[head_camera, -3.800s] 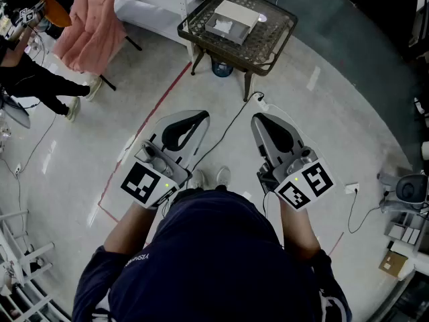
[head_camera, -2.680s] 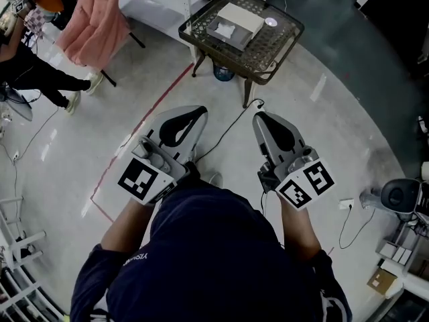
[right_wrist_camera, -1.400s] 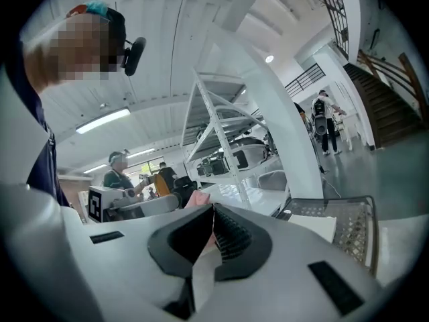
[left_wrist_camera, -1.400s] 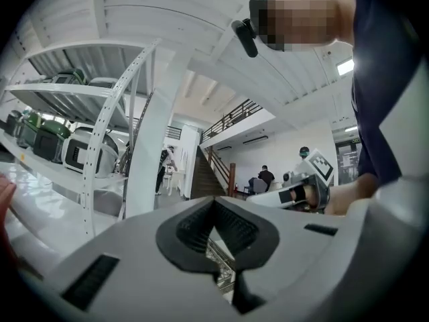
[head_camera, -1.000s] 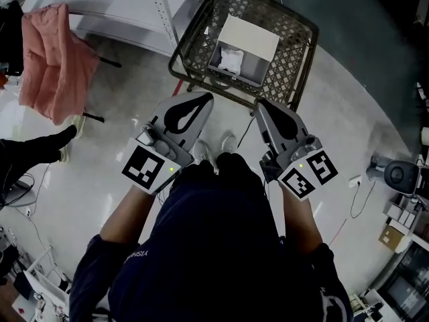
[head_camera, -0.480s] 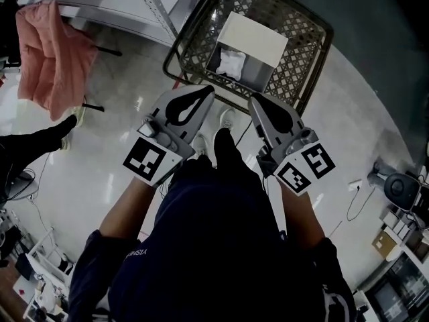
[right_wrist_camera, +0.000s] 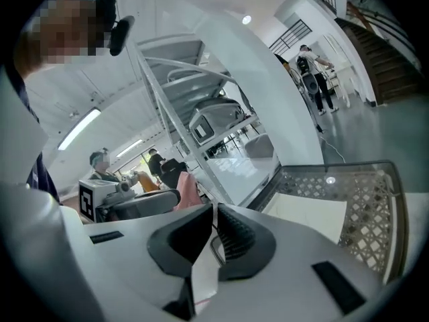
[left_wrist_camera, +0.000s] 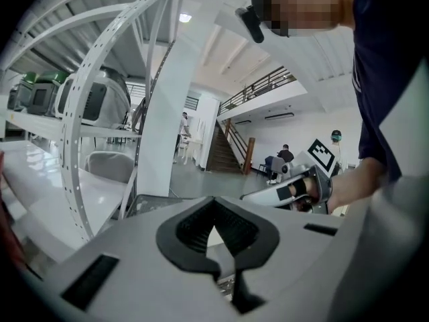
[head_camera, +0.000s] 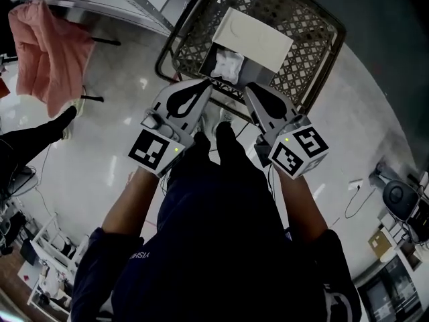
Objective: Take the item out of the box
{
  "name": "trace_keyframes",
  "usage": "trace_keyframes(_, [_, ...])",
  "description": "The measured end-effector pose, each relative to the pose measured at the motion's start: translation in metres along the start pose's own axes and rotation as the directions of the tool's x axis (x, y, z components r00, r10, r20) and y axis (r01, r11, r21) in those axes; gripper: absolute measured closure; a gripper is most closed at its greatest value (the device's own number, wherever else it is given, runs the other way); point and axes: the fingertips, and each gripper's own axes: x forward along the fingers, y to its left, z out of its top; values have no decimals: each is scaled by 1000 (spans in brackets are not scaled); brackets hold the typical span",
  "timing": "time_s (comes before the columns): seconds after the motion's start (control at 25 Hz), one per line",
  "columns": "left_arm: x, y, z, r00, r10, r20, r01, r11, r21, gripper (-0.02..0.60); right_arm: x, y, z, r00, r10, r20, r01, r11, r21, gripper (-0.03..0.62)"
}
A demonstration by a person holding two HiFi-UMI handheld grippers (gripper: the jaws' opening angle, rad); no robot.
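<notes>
**Grippers nearing box, both empty**

Left gripper (head_camera: 205, 87) is hanging clenched, nothing between its jaws; the white crumpled soft pouch (head_camera: 228, 64) is lying inside the open white cardboard box (head_camera: 253, 37) on the dark metal lattice table (head_camera: 315, 79); probably light, limp, crushable; pinching a raised fold mid-body is looking best; right gripper (head_camera: 249, 90) is likewise clenched, empty.

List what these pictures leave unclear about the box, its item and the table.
- Item: head view, too small to identify; only a white crumpled shape in the box.
- Left gripper view: the body of the left gripper hides box and item.
- Right gripper view: only the box's white lid shows; the body of the right gripper hides the inside.
- Table: head view, far side cut off by the top edge.
</notes>
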Motion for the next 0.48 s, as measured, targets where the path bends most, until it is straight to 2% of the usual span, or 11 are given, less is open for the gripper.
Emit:
trace_keyframes(0.32, [34, 36, -53, 997, -24, -70, 20, 998, -57, 575, 43, -57, -47, 988, -113, -108, 117, 992, 35, 566])
trace_keyframes(0.48, [44, 55, -76, 993, -48, -106, 40, 996, -81, 575, 67, -83, -71, 972, -166, -168, 177, 983, 55, 522])
